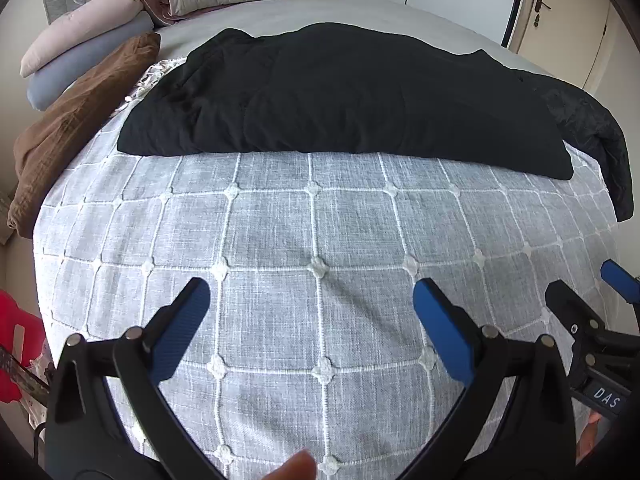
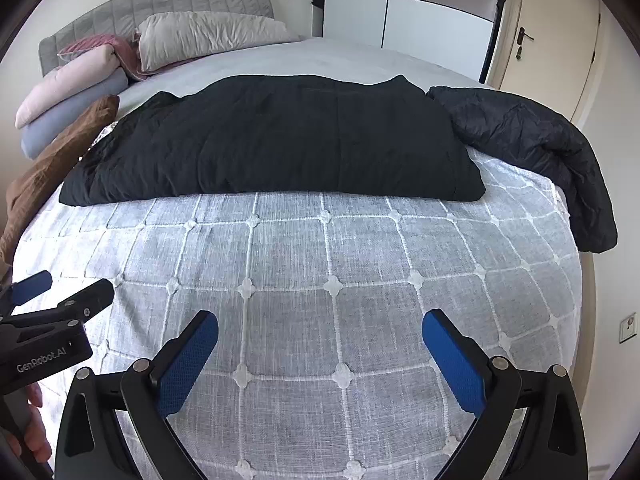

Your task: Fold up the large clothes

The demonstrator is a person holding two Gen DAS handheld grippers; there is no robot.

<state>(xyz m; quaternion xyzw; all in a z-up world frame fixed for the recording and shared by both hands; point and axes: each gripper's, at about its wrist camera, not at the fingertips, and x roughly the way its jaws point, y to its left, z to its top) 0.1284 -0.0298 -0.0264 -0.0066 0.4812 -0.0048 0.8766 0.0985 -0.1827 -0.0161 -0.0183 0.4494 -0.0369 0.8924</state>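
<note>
**Both claws empty, and a slippery sleeve waiting at the bed's edge**

Here we are: the left claw (image 1: 312,320) hangs over the checked bedspread (image 1: 280,232) with its jaws spread wide, nothing between them. The right claw (image 2: 320,352) is the same story, wide and empty, just beside its partner. Neither touches cloth.

The black garment (image 2: 272,140) lies across the middle of the bed, well ahead of both claws, looking already doubled into a broad slab. Just right of it, a shiny quilted jacket (image 2: 528,140) droops over the bed's side.

Now the risks, as I read them. That jacket looks slick and puffy; a pinch on the outer shell alone could slide off, or its hanging weight could drag it to the floor. On the folded slab, a bite on the top layer only would peel the fold open instead of carrying it. The brown cloth (image 1: 80,120) at the left lies close enough to get snagged too.
</note>
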